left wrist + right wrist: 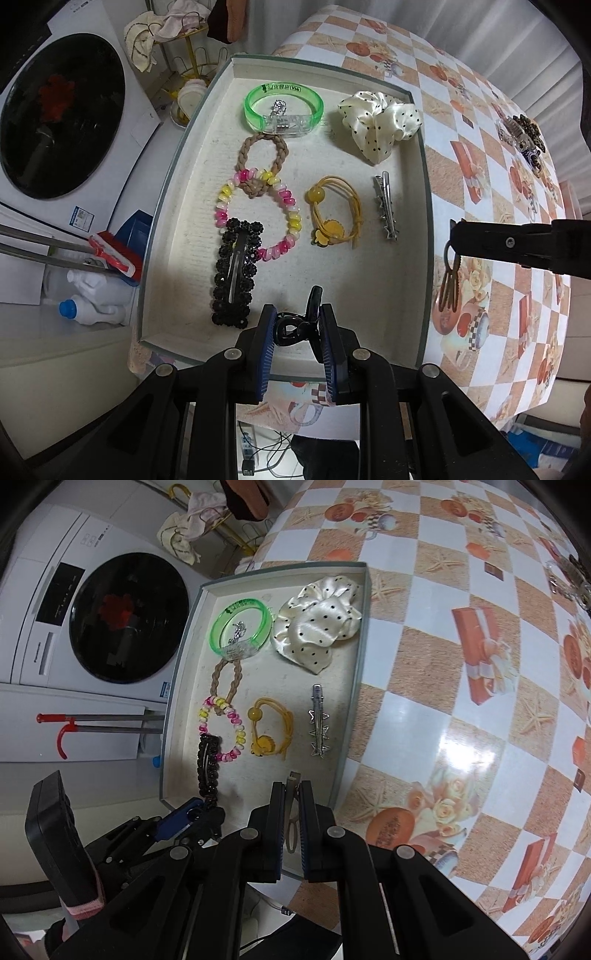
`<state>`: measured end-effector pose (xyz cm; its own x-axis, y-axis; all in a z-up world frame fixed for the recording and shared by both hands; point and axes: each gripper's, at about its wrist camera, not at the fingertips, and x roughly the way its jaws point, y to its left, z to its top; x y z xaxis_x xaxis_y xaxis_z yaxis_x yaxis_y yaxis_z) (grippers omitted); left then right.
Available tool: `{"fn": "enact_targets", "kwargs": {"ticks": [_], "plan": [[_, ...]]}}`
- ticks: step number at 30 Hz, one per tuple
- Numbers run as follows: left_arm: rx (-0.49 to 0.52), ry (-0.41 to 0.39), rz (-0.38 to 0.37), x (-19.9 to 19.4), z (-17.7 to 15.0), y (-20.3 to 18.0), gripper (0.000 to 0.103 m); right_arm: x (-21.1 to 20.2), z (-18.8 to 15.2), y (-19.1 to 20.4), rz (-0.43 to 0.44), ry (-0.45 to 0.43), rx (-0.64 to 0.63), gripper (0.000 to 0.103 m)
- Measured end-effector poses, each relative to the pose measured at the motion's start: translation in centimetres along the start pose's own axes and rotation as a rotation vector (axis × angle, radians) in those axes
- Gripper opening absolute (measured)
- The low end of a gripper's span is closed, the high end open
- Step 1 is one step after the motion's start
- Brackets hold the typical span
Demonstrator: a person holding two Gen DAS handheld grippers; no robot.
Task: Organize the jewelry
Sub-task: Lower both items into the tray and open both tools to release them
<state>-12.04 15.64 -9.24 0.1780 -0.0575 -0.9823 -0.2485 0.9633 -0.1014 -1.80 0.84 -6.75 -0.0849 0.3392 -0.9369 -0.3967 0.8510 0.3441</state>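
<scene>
Mid-placement. Left gripper (297, 325) fingers clamped on black claw clip (301, 326), over tray (162, 206) near edge. Right gripper (291, 812) fingers nearly shut on tan hair clip (291, 823), just above tray's near-right corner. Next: lower both into bare tray floor, then release.

The left claw (295, 334) hides the black clip's (301, 325) lower half.

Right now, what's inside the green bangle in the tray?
A small silver trinket lies inside the green bangle, on the tray floor. The bangle's clear section covers part of it, so its type is unclear.
</scene>
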Motion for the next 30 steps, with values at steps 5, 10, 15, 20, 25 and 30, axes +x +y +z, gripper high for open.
{"fn": "enact_targets", "kwargs": {"ticks": [5,10,15,20,25,30], "plan": [[0.002,0.009,0.005,0.8,0.1,0.1,0.029,0.9,0.5,0.2,-0.003,0.011,-0.004,0.007],[0.005,0.015,0.011,1.5,0.3,0.0,0.029,1.6,1.3,0.3,-0.008,0.014,-0.008,0.007],[0.014,0.016,0.020,2.3,0.7,-0.2,0.029,2.4,2.1,0.2,-0.009,0.022,-0.006,0.007],[0.024,0.020,0.039,3.4,0.9,-0.3,0.029,3.4,3.1,0.5,-0.022,0.028,-0.025,0.008],[0.038,0.019,0.059,4.1,0.8,-0.5,0.029,5.0,3.8,0.6,-0.032,0.045,-0.031,0.008],[0.067,0.005,0.084,4.4,0.7,-1.0,0.029,6.2,3.7,0.3,-0.044,0.066,-0.029,0.008]]}}
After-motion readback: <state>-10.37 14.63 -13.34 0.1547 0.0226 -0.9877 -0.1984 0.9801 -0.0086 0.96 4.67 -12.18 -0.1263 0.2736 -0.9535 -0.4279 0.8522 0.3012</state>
